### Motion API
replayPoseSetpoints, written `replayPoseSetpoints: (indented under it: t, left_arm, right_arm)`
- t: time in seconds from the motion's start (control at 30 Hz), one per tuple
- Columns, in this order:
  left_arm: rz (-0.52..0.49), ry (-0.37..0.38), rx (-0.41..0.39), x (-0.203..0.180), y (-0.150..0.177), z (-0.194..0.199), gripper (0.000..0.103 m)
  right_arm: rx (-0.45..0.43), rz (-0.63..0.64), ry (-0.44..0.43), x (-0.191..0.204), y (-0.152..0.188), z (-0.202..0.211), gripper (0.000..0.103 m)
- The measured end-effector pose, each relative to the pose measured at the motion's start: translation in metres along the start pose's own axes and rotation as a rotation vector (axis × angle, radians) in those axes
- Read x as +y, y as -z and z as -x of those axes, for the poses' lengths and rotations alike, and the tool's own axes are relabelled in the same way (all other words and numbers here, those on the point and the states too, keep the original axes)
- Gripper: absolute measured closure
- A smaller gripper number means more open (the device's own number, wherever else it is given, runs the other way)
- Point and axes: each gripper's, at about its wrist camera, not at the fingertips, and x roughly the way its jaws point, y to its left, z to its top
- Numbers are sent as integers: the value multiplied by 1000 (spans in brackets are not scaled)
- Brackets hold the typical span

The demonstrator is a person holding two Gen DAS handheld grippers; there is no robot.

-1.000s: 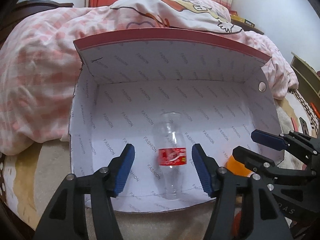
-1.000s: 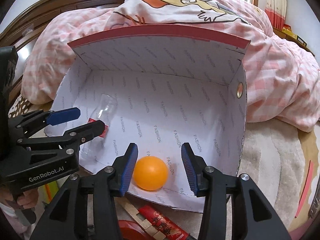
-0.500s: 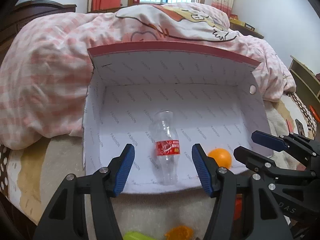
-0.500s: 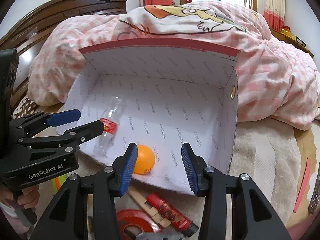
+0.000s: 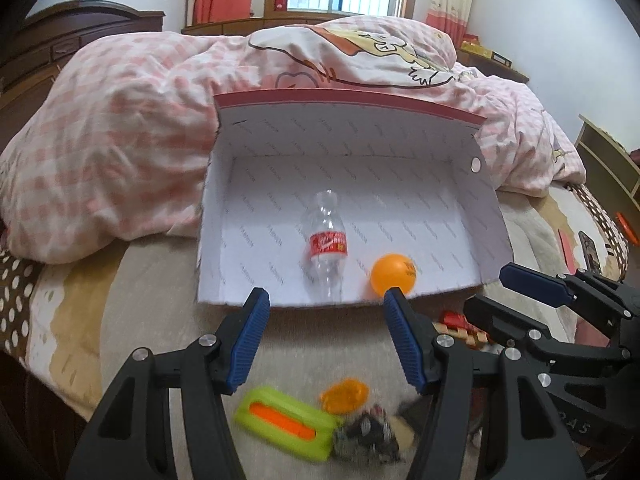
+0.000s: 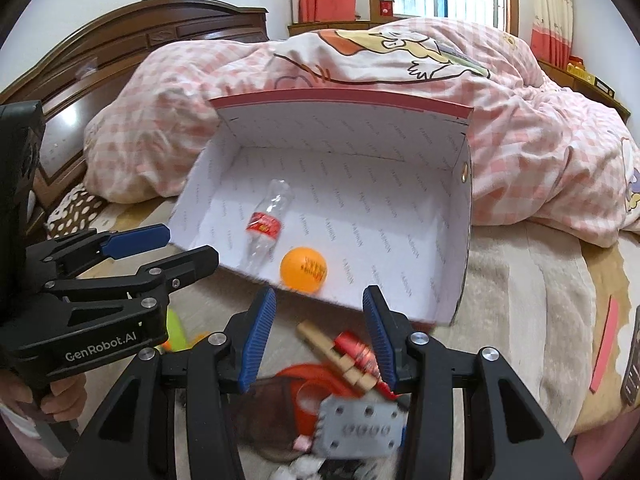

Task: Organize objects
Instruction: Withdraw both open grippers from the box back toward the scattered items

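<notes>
Your view of the heap in front of the box [image 5: 280,160] is blurred: you can make out one green case [image 5: 286,418], one wooden piece [image 6: 334,354] and one red tape ring [image 6: 312,380], the rest unclear. Inside the box, near its front edge, lie one clear bottle [image 5: 328,246] and one orange ball [image 5: 394,274] just beside it. Your left gripper [image 5: 326,344] and right gripper [image 6: 318,334] both hang released and empty before the box.

bottle [image 5: 327,242], orange ball [image 5: 393,273] inside box [image 5: 486,236]
</notes>
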Motion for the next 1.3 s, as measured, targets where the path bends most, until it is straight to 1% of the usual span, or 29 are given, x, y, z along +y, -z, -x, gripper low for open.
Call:
replayPoseSetpoints:
  t: [0.23,0.53,0.97,1.3]
  left_arm:
    - [19,-31,5,3,27,23,43]
    - [36,-36,30,3,64,44,43]
    - [38,-47,79,2,93,46,43]
    - [47,-57,111,5,104,37,43]
  right_arm:
    - [-13,0,-21,12,23,21,56]
    - [-15,-18,-33,20,54,40,56]
    - [19,-50,-41,21,91,44,56]
    - [50,-58,-41,21,105,36,56]
